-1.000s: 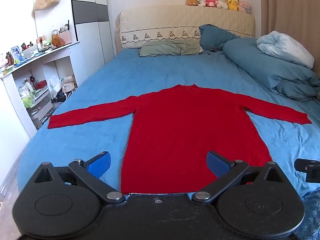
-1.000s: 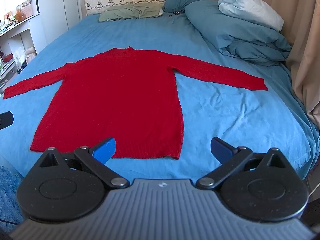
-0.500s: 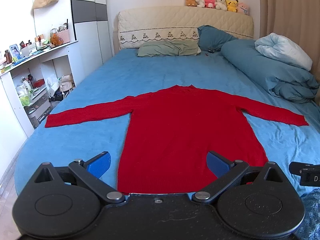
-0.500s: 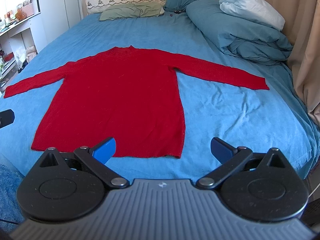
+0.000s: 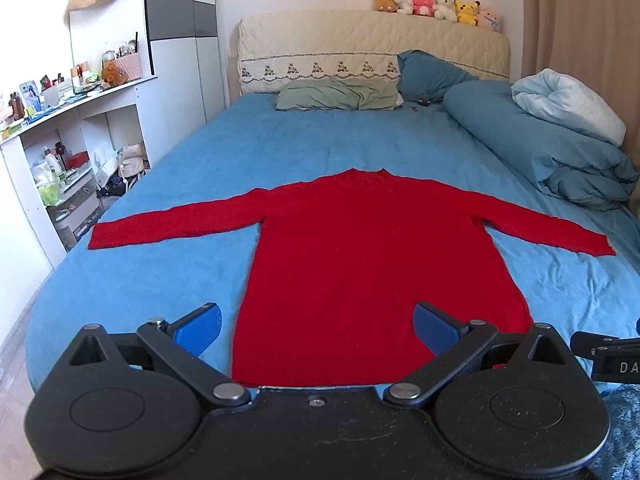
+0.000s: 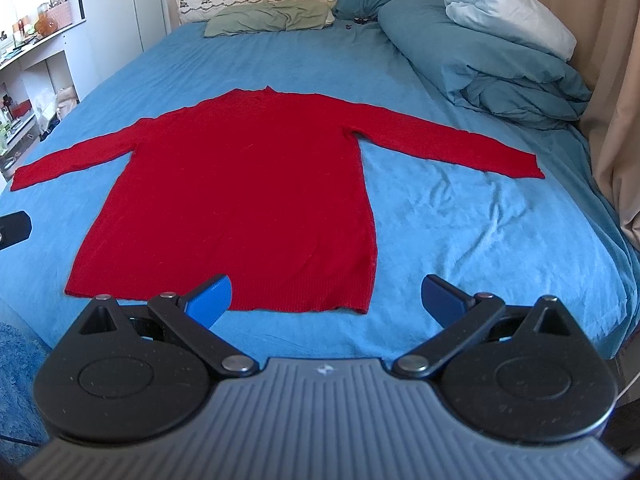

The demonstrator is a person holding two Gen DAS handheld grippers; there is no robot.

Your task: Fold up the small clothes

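Observation:
A red long-sleeved sweater [image 5: 360, 256] lies flat on the blue bed sheet [image 5: 168, 280], both sleeves spread out, hem toward me. It also shows in the right wrist view [image 6: 248, 192]. My left gripper [image 5: 318, 330] is open and empty, held above the hem near the bed's foot. My right gripper [image 6: 326, 298] is open and empty, over the hem's right part. Its body shows at the right edge of the left wrist view [image 5: 604, 356].
A rolled blue duvet [image 5: 540, 152] with a pale blanket lies along the bed's right side by a curtain [image 6: 616, 100]. Pillows [image 5: 340, 94] and a headboard with plush toys [image 5: 436, 2] are at the far end. White shelves [image 5: 60, 152] stand left.
Both grippers have drifted back and slightly up from the sweater; the hem sits a little farther away in both views. The sweater has not moved. Both stay open.

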